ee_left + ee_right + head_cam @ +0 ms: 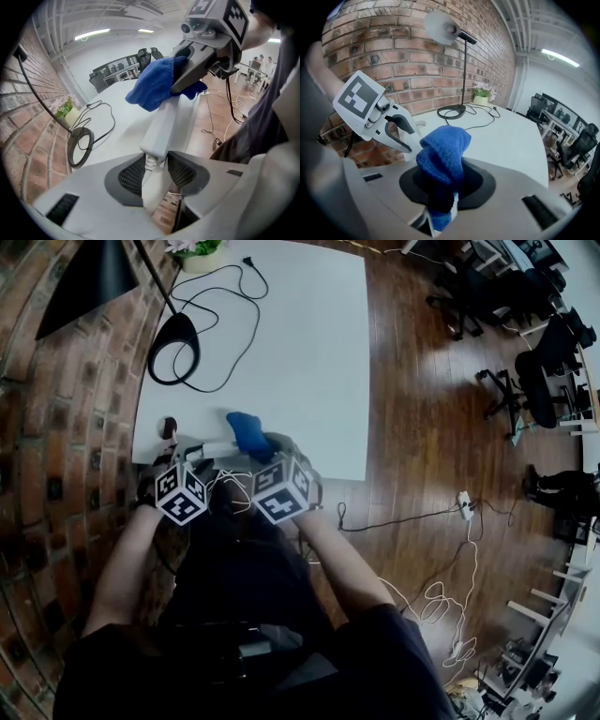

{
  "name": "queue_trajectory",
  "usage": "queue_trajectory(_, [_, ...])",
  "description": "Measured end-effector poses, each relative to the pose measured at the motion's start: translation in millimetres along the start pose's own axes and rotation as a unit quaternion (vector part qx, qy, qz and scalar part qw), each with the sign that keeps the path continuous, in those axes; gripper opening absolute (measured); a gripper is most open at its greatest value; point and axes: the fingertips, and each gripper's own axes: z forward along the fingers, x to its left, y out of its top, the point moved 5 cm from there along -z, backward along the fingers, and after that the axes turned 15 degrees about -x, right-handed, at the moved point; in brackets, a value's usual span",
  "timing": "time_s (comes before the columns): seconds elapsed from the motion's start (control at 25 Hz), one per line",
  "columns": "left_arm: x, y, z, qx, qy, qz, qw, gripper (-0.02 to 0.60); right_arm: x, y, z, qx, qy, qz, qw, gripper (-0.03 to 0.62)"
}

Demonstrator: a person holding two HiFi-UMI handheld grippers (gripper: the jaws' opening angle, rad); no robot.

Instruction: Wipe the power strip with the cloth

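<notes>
Two hand-held grippers sit side by side at the counter's (300, 352) 7 o'clock corner, seen from the head. The left hand-held gripper (154, 171) pinches the cord end of the white power strip (164, 126), its pads pressed on both sides. The strip reaches away from those jaws toward 1 o'clock in the left gripper view. The right hand-held gripper (440, 190) is clamped on the blue cloth (443, 154), which bunches up out of its jaws and lies over the strip's far end. A black lamp base (174, 350) and its looped cord (230, 310) rest near the counter's 11 o'clock corner, beside the brick wall (56, 427).
</notes>
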Motion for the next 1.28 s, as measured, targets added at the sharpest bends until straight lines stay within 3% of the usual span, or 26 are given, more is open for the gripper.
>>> queue_trajectory(0.84, [-0.7,1.0,2.3,0.020,0.005,-0.012,0.9997,0.164,-43.6,-32.4,-46.7,0.010,-0.084,-0.019,0.996,0.077])
queue_trajectory(1.04, [-1.3,0.3,2.3,0.019,0.007,-0.016,0.9997,0.164,-56.3,-57.6,-53.4,0.085,-0.088,-0.021,0.992,0.075])
queue_trajectory(1.28, [-0.9,0.6,2.3,0.021,0.006,-0.013,0.9997,0.165,-61.4,-67.7,-68.6,0.113,-0.089,-0.042,0.989,0.075])
